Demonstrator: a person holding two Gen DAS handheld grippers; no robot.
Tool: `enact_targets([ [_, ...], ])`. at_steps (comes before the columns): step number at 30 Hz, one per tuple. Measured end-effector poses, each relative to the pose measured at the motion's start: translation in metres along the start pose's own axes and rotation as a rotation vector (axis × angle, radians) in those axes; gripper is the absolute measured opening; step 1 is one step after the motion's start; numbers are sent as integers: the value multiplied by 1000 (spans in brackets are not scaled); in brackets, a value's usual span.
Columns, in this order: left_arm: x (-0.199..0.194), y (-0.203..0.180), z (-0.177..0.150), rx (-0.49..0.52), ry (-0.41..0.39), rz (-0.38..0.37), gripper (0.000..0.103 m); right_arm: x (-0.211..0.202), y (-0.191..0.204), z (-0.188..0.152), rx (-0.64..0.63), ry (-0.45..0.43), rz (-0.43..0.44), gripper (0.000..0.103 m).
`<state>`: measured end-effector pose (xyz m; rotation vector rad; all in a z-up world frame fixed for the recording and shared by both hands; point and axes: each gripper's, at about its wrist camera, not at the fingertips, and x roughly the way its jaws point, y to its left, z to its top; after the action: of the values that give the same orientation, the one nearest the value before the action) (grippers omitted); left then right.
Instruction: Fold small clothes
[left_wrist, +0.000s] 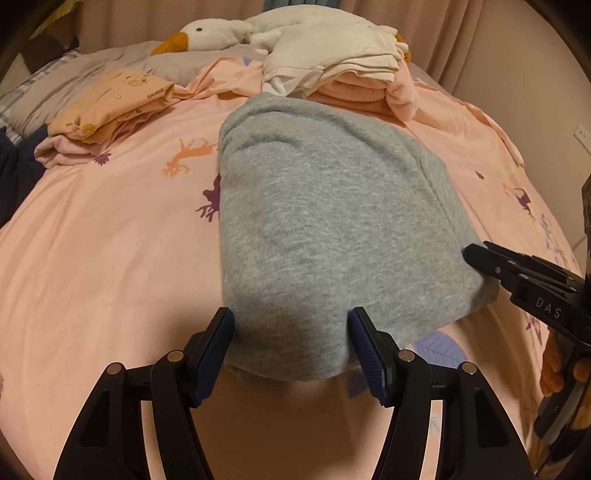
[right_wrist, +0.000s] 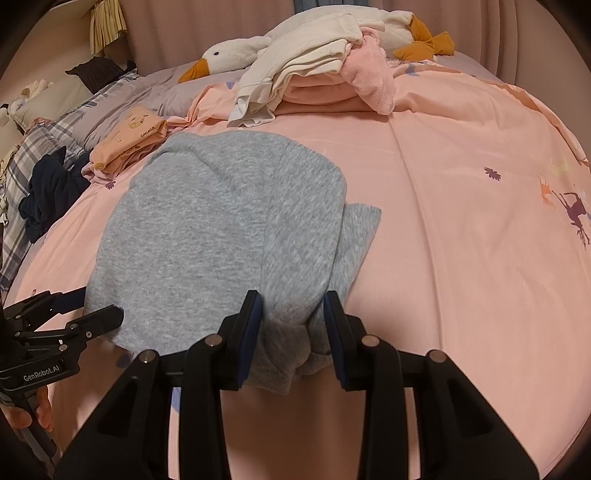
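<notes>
Pink bedding printed with small deer and flowers (left_wrist: 110, 236) covers the bed on which the work is laid out, with beige curtains (right_wrist: 229, 22) hung behind it. At the middle of the bedding a folded grey garment (left_wrist: 325, 221) lies flat, its near edge drawn up to both tools. The left gripper (left_wrist: 291, 343) is seen in its own view with the jaws set fairly wide, one finger at each side of the garment's near left corner; the blue pads stand at the cloth's edges, but whether they press on it cannot be told. The right gripper (right_wrist: 293, 332) is seen with its jaws set narrower, and a bunched fold of grey cloth is gathered between the pads and touched by both, so the near right corner appears to be held. In the right wrist view a loose grey flap (right_wrist: 358, 236) is left showing from under the garment's right edge. Behind the garment a stack of folded white and pink clothes (left_wrist: 343, 74) is placed, with a plush goose (left_wrist: 210, 35) lying beyond it against the curtains. To the far left a folded peach printed garment (left_wrist: 114, 103) is set on a pale pink one, and a dark blue garment (right_wrist: 51, 188) is heaped near a plaid pillow (right_wrist: 74, 107).
</notes>
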<state>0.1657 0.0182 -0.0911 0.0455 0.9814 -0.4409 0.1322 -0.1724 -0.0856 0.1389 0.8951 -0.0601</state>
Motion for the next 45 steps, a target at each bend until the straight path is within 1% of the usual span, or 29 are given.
enact_targets([
  [5, 0, 0, 0, -2, 1, 0, 63, 0, 0, 0, 0, 2, 0, 34],
  [10, 0, 0, 0, -3, 1, 0, 63, -3, -1, -2, -1, 6, -1, 39],
  [12, 0, -1, -2, -3, 0, -2, 63, -3, -2, -2, 2, 11, -7, 46],
  [13, 0, 0, -2, -3, 1, -4, 63, -4, -3, -2, 7, 15, -5, 47],
  [16, -1, 0, -4, -5, 3, -12, 63, -8, -7, -5, 23, 20, 20, 46],
  [19, -1, 0, -5, -3, 5, -14, 63, -12, -9, -6, 25, 17, 24, 46],
  [22, -2, 0, -5, 1, 5, -13, 63, -19, -7, -6, 16, -4, 20, 46],
  [26, -1, 1, -5, 6, 5, -10, 63, -26, -1, 3, -22, -77, 0, 46],
  [30, 0, 1, -5, 10, 7, -8, 63, -28, 2, 21, -6, -120, 19, 44],
  [33, 1, 0, -4, 17, 10, -3, 63, -25, 4, 33, 3, -130, 41, 44],
  [35, 1, -1, -3, 26, 11, 6, 63, -16, 8, 39, -6, -116, 53, 43],
  [38, 1, -3, -4, 37, 11, 13, 63, 3, 13, 45, -15, -65, 66, 37],
  [40, 1, -3, -3, 40, 11, 14, 63, 17, 14, 47, -12, -29, 62, 36],
  [43, 2, -4, -3, 46, 13, 16, 63, 36, 12, 47, 1, 37, 19, 35],
  [45, 2, -4, -2, 53, 14, 19, 63, 41, 9, 47, 10, 49, -13, 33],
])
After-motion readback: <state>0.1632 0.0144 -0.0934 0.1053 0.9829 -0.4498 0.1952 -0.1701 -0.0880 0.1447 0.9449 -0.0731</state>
